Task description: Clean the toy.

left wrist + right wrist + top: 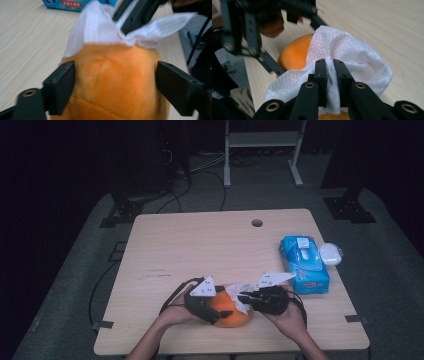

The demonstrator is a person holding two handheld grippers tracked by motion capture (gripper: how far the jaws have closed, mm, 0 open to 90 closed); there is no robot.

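Observation:
An orange plush ball (231,314) lies near the table's front edge. My left gripper (212,312) is shut on it, its jaws pressing both sides of the orange plush ball (115,82). My right gripper (243,298) is shut on a white wet wipe (240,292), and the wipe rests on top of the ball. In the right gripper view the white wipe (347,53) is pinched between the fingertips (321,70) and drapes over the orange ball (295,53). The wipe (100,28) bunches over the ball's far side in the left gripper view, with the right gripper (132,17) above it.
A blue pack of wet wipes (305,264) lies at the table's right side, with a small white case (331,253) beside it near the edge. A round cable hole (257,223) sits at the back. The wooden table (200,250) has bare surface at left and centre.

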